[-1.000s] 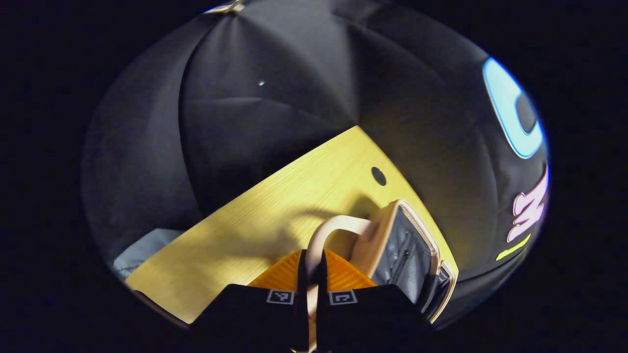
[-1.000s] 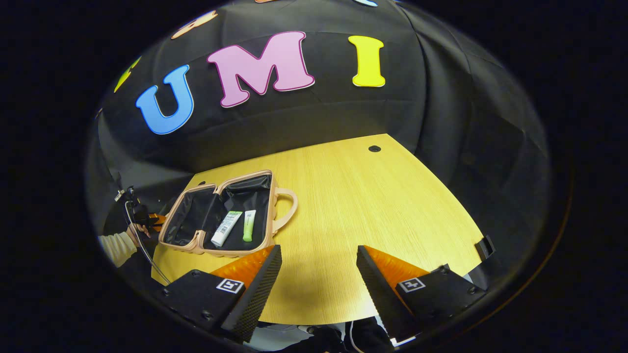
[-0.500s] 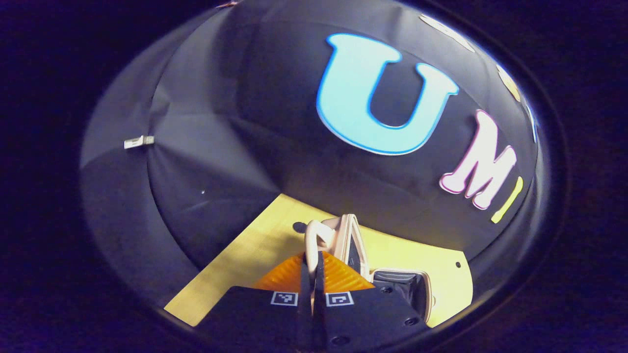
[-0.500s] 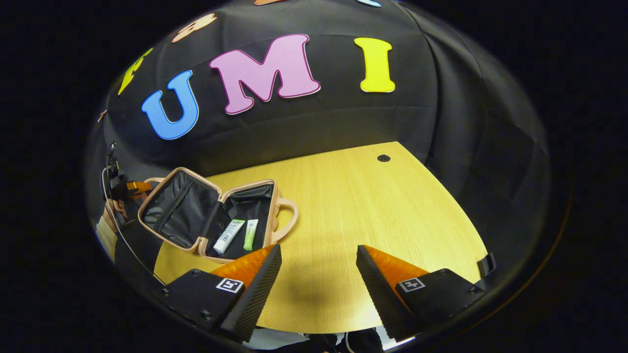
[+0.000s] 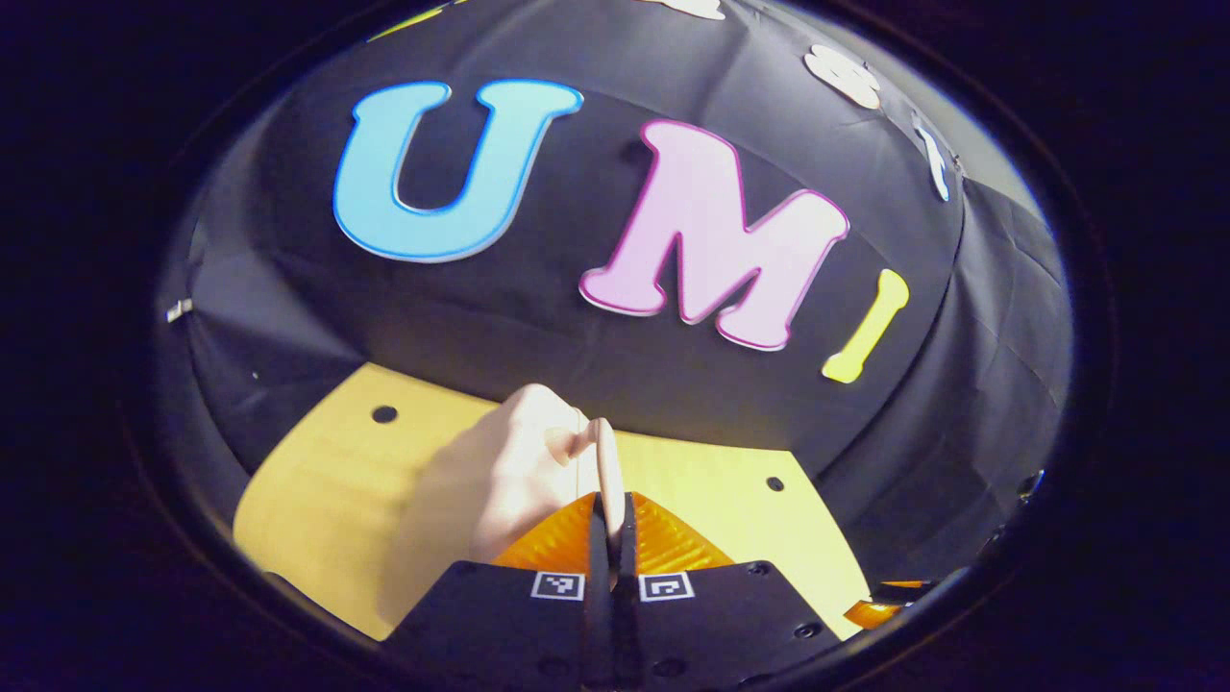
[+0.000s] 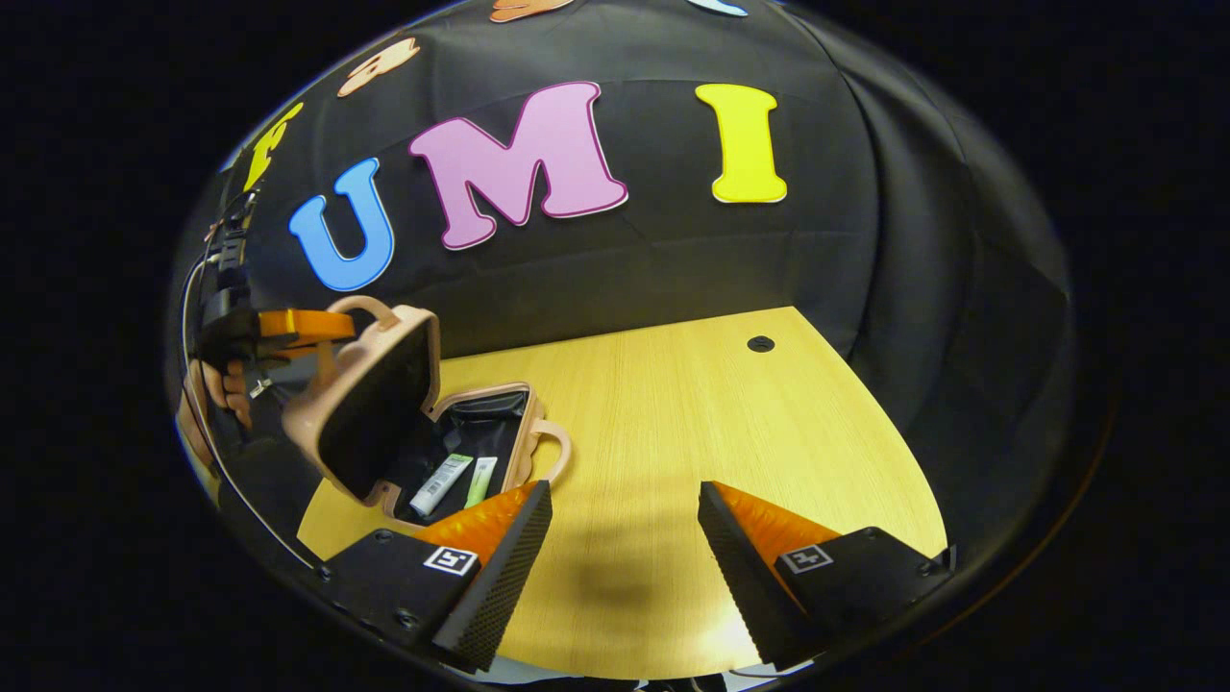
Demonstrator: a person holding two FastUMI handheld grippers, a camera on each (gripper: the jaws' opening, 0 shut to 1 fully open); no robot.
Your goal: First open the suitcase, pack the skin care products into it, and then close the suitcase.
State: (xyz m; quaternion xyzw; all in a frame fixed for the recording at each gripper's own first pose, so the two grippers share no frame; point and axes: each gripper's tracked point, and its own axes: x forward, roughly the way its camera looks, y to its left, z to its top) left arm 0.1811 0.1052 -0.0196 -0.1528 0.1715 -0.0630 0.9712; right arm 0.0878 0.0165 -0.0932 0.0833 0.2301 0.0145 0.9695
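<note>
We see the left gripper (image 5: 609, 538) closed tight on the handle (image 5: 605, 461) of the suitcase lid (image 6: 370, 408), which stands half raised over the bottom half of the suitcase (image 6: 485, 437) on the table (image 6: 692, 423). Two tubes (image 6: 452, 481) lie side by side inside the bottom half. The right gripper (image 6: 625, 538) is wide open over the table, just beside the suitcase, and holds nothing.

The pale pink suitcase (image 6: 384, 413) sits half open on the wooden surface (image 6: 692, 432), its dark-lined lid tilted up, with a white tube (image 6: 438, 483) and a green tube (image 6: 480, 481) lying side by side inside.
</note>
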